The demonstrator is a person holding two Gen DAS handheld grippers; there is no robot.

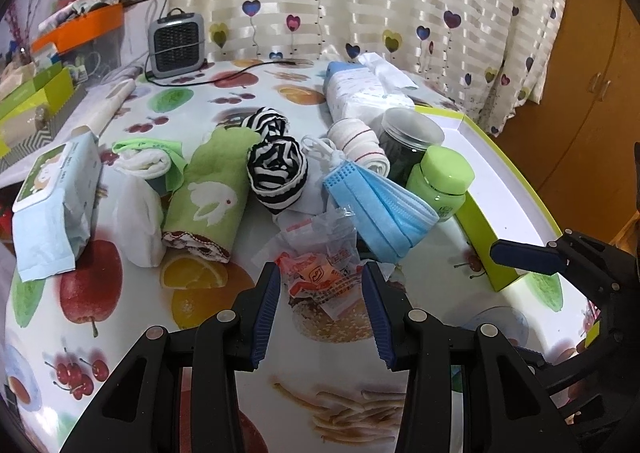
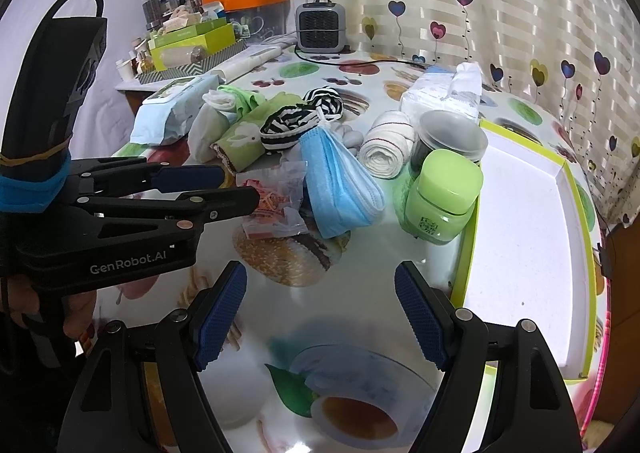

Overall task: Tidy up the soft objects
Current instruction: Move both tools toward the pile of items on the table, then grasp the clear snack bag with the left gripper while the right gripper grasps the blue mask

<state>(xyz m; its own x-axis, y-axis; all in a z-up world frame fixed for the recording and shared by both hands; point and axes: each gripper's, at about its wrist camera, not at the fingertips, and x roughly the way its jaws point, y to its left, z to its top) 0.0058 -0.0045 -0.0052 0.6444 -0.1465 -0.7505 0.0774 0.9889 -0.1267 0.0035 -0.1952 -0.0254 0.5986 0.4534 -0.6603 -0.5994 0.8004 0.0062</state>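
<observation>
Left wrist view: my left claw gapes wide, empty, straddling the crinkly snack packet on the tabletop. Just beyond lies the blue face mask, light and floppy; I'd pinch its folded body. My right claw hangs open, empty.

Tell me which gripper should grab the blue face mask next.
Probably the left. The left gripper is open and aimed at the pile, with the face mask just beyond its fingers. The right gripper, also open, sits farther back over bare tablecloth beside the tray.
</observation>
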